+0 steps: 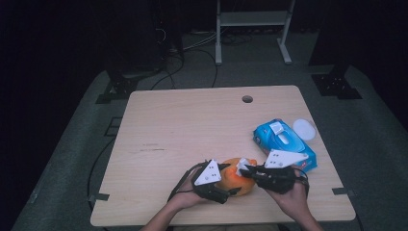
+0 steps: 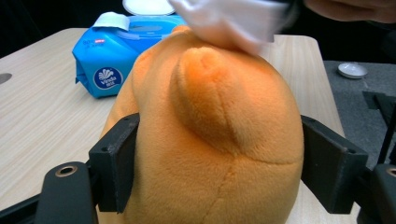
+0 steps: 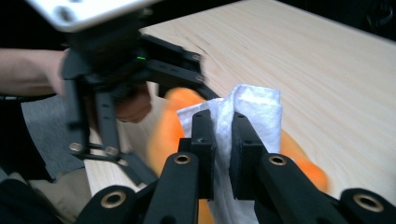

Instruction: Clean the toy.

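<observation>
Down on the table (image 1: 168, 125), near the front edge, sits the orange plush toy (image 2: 210, 140), squeezed between the jaws of the left hand-held gripper (image 1: 226, 185). Behind it lies the blue wipes pack (image 1: 284, 142). The right hand-held gripper (image 3: 223, 140) comes in narrow, pinching a white wipe (image 3: 254, 116) against the toy's top. Risk here: the soft plush could squirm out of that hold, or the thin wipe could slip free mid-rub.

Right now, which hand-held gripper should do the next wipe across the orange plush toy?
The right hand-held gripper: it pinches the white wipe, already lying on the orange plush toy. The left hand-held gripper has the toy between its jaws, steadying it.
</observation>
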Demonstrator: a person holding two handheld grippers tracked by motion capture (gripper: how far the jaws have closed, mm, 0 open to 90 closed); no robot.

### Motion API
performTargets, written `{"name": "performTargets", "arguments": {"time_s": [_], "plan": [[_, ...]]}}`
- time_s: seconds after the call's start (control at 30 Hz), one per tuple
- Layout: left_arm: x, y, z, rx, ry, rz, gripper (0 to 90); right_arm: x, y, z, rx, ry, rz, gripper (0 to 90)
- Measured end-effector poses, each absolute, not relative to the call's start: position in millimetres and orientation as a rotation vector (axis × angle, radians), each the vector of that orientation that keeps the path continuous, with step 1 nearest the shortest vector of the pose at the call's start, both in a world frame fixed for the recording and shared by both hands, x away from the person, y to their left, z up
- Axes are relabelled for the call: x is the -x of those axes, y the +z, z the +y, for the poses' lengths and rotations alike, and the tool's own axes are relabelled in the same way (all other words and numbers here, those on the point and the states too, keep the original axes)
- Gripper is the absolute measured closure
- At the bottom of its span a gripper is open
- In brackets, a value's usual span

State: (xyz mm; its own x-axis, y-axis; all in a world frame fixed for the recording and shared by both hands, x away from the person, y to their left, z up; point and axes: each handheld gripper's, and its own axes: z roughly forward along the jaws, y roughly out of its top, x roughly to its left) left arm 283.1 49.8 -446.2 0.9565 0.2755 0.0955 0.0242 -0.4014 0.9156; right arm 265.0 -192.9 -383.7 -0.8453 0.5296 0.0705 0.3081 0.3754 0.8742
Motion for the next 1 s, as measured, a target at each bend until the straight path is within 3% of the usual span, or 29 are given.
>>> {"name": "performTargets", "arguments": {"time_s": [0.27, 0.57, 0.8, 1.0], "plan": [[-275.7, -448.4, 44.9, -1.988, 0.299, 0.125, 22.1, -256.5, -381.9, -176.4, -0.668, 1.491, 2.474, 81.2], [-274.8, -447.7, 39.7, -1.986, 0.315, 0.155, 16.5, -268.4, -387.9, -200.0, -0.763, 1.465, 2.497, 81.2], [-268.2, -446.8, 38.0, -2.028, 0.338, 0.074, 20.5, -263.0, -383.5, -184.9, -0.698, 1.463, 2.512, 81.3], [-269.8, -445.8, 38.2, -2.003, 0.332, 0.085, 19.7, -276.9, -388.5, -206.6, -0.808, 1.418, 2.484, 81.3]]}}
